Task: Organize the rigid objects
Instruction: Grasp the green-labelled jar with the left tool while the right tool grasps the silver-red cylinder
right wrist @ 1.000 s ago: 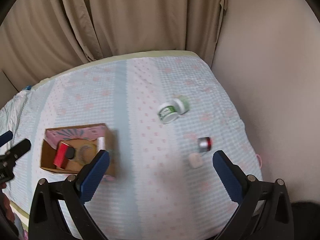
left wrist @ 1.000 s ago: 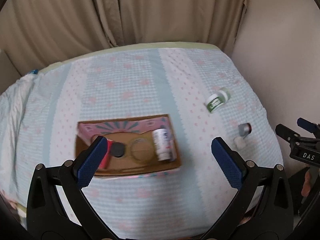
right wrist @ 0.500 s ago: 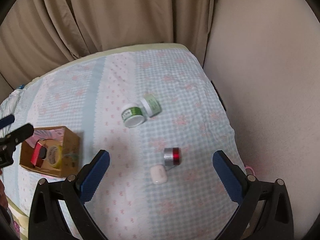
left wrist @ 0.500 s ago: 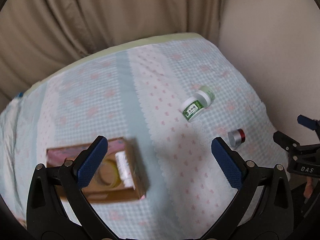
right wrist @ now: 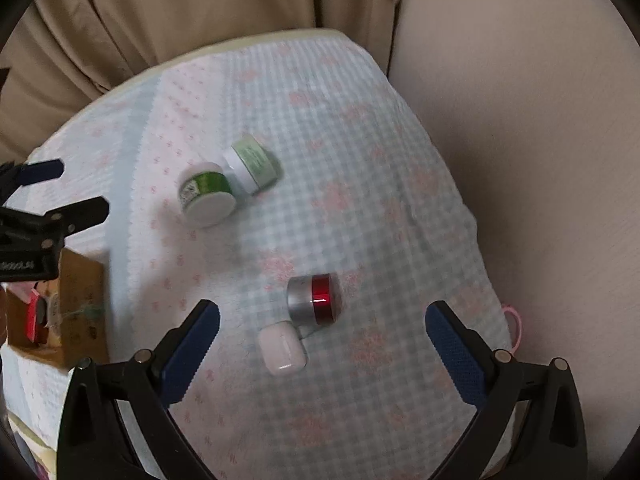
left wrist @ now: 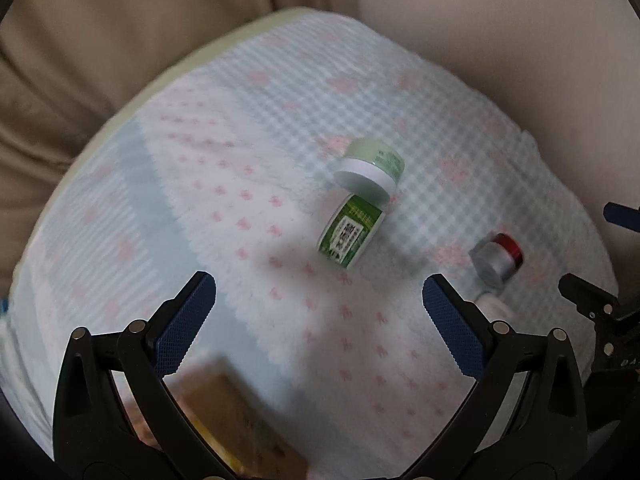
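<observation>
On the patterned bedspread lie a dark green jar (left wrist: 349, 235) (right wrist: 206, 194) and a pale green jar (left wrist: 370, 168) (right wrist: 254, 164), side by side on their sides. A silver and red jar (left wrist: 496, 258) (right wrist: 314, 299) lies next to a white earbud case (right wrist: 282, 347) (left wrist: 496, 305). The cardboard box (right wrist: 70, 308) (left wrist: 244, 424) holds several items. My left gripper (left wrist: 318, 320) is open, empty, hovering short of the dark green jar. My right gripper (right wrist: 322, 346) is open above the earbud case and silver jar.
Beige curtains (right wrist: 180, 12) hang behind the bed, and a plain wall (right wrist: 540, 120) runs along its right edge. A pink cord (right wrist: 516, 326) shows at the bed's right side. The left gripper (right wrist: 40, 216) appears at the left of the right wrist view.
Both grippers have swung right and closer to the bed. The box has slid to the lower left of both views, and the jars and earbud case now sit larger and nearer the centre.
</observation>
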`<state>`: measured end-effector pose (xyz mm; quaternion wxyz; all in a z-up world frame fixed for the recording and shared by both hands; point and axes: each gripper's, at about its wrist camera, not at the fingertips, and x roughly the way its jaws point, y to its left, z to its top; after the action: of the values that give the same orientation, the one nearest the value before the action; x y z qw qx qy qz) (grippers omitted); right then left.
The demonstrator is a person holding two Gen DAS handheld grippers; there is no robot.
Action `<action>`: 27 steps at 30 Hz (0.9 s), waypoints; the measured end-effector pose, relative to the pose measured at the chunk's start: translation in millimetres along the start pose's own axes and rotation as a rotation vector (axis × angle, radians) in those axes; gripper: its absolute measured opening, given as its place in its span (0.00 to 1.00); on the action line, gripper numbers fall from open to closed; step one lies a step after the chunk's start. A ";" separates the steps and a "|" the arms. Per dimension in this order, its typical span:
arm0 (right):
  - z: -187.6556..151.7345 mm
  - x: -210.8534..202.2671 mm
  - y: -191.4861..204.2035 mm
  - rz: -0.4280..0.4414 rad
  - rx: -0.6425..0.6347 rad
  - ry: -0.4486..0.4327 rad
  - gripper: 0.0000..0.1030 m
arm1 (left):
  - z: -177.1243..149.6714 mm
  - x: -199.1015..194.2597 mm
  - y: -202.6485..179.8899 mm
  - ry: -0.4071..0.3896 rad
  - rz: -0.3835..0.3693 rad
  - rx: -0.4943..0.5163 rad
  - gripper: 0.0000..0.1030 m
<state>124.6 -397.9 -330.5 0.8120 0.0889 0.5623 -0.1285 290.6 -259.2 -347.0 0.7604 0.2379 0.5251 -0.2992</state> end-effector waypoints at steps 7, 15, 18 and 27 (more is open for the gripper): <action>2.6 67.0 2.7 -0.025 0.018 0.077 0.96 | 20.7 76.7 -11.8 0.075 -0.062 0.150 0.98; -6.7 115.2 10.5 -0.048 0.031 0.151 0.90 | 26.0 121.9 -28.6 0.130 -0.083 0.287 0.81; -8.9 126.9 12.1 -0.040 0.027 0.181 0.83 | 25.7 130.0 -32.5 0.140 -0.086 0.309 0.76; -9.3 143.7 21.6 -0.034 -0.017 0.205 0.53 | 35.4 135.9 -26.0 0.137 -0.095 0.244 0.59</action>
<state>171.1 -390.3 -468.3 0.7487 0.0852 0.6449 -0.1274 332.1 -329.5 -464.2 0.6732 0.3233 0.5462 -0.3794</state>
